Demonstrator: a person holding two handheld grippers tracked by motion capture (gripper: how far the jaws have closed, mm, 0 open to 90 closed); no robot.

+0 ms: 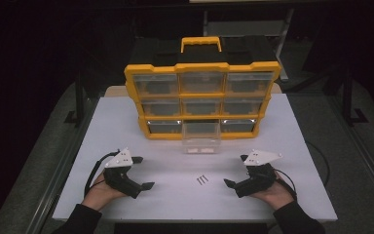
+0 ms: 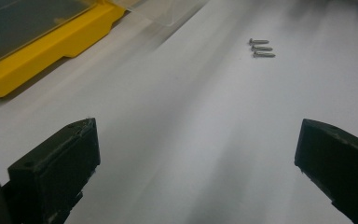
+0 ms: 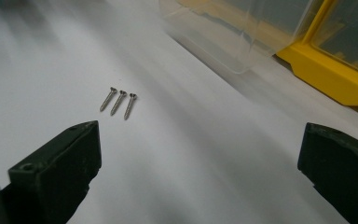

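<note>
Three small metal screws (image 1: 202, 180) lie side by side on the white table (image 1: 126, 122), between my two grippers. They also show in the left gripper view as screws (image 2: 261, 48) far ahead, and in the right gripper view as screws (image 3: 119, 102) close in front. My left gripper (image 1: 142, 172) rests open on the table at the left, its jaws wide apart with nothing between them. My right gripper (image 1: 237, 170) rests open at the right, also holding nothing. A yellow organizer (image 1: 202, 100) with clear drawers stands behind. Its bottom middle clear drawer (image 1: 201, 137) is pulled out.
The organizer has a yellow handle (image 1: 201, 43) on top and stands upright at the middle of the table. Its yellow frame (image 2: 42, 51) sits at the left gripper's upper left; the clear drawer (image 3: 228, 37) and frame (image 3: 335, 74) lie ahead of the right gripper. Dark floor surrounds the table.
</note>
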